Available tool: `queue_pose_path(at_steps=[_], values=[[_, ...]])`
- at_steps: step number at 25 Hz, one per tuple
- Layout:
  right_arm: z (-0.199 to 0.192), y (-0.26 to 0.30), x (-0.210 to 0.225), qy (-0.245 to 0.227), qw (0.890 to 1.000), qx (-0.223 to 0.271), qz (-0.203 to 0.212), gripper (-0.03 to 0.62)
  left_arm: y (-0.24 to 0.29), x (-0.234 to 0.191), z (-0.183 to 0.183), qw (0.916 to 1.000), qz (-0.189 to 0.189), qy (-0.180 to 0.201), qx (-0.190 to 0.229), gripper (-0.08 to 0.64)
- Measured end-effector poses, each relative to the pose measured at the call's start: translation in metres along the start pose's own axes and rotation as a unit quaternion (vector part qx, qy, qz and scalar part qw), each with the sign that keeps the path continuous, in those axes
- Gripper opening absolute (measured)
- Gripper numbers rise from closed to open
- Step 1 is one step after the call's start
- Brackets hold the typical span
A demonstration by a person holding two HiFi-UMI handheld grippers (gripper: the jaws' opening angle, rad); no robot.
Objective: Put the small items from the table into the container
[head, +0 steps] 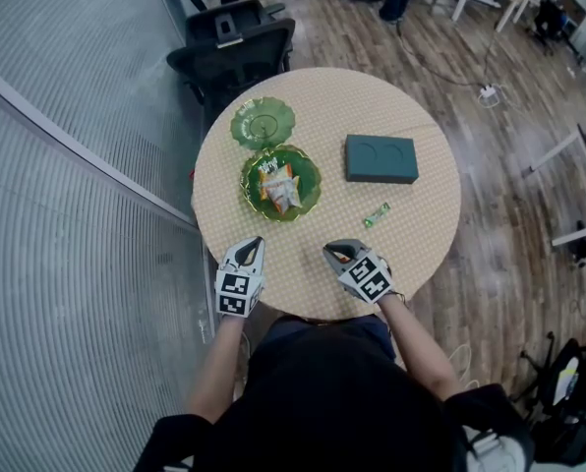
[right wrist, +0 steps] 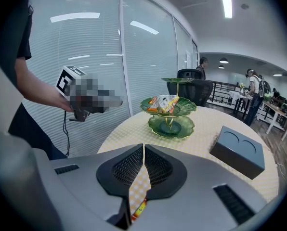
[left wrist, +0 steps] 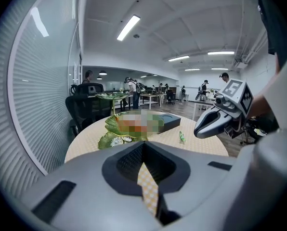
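Green tiered dish (head: 313, 187) part-filled, one sweet loose on the table

Orange-and-white snack packets (head: 278, 185) lie heaped in a leaf-edged glass tier of the dish. A small green-wrapped sweet (head: 376, 215) lies alone to the dish's right, well apart from it. An orange-wrapped piece (right wrist: 138, 210) shows low between the right gripper (right wrist: 143, 147) jaws.

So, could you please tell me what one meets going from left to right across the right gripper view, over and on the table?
Left hand-held gripper → green tiered stand → dark box.
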State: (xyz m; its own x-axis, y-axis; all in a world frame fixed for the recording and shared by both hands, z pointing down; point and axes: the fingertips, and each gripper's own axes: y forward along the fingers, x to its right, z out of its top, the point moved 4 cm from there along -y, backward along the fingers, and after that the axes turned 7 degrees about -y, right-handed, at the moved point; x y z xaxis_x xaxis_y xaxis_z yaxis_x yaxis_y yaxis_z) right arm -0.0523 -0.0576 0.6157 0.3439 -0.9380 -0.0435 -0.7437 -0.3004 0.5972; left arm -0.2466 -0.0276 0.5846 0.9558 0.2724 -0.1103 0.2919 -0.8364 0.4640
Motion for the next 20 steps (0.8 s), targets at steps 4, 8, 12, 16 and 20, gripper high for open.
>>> queue_pose_path(at_steps=[4, 8, 12, 16, 20], values=[[-0.007, -0.003, -0.004, 0.002, 1.000, -0.005, -0.001, 0.029, -0.005, 0.002, -0.014, 0.9999, 0.003, -0.006, -0.011, 0.002], [-0.012, -0.004, -0.006, 0.005, 1.000, -0.007, -0.001, 0.029, -0.007, 0.005, -0.016, 0.9999, -0.003, -0.002, -0.011, 0.002], [-0.012, -0.005, -0.007, 0.005, 1.000, -0.008, -0.003, 0.029, -0.007, 0.006, -0.014, 0.9999, -0.007, 0.008, -0.011, 0.002], [-0.013, -0.003, -0.010, 0.006, 1.000, -0.009, -0.001, 0.029, -0.009, 0.004, -0.011, 1.0000, -0.007, -0.003, 0.003, 0.002], [-0.015, -0.003, -0.013, 0.006, 1.000, -0.012, 0.000, 0.029, -0.010, 0.003, -0.012, 1.0000, -0.008, 0.000, -0.001, 0.002]])
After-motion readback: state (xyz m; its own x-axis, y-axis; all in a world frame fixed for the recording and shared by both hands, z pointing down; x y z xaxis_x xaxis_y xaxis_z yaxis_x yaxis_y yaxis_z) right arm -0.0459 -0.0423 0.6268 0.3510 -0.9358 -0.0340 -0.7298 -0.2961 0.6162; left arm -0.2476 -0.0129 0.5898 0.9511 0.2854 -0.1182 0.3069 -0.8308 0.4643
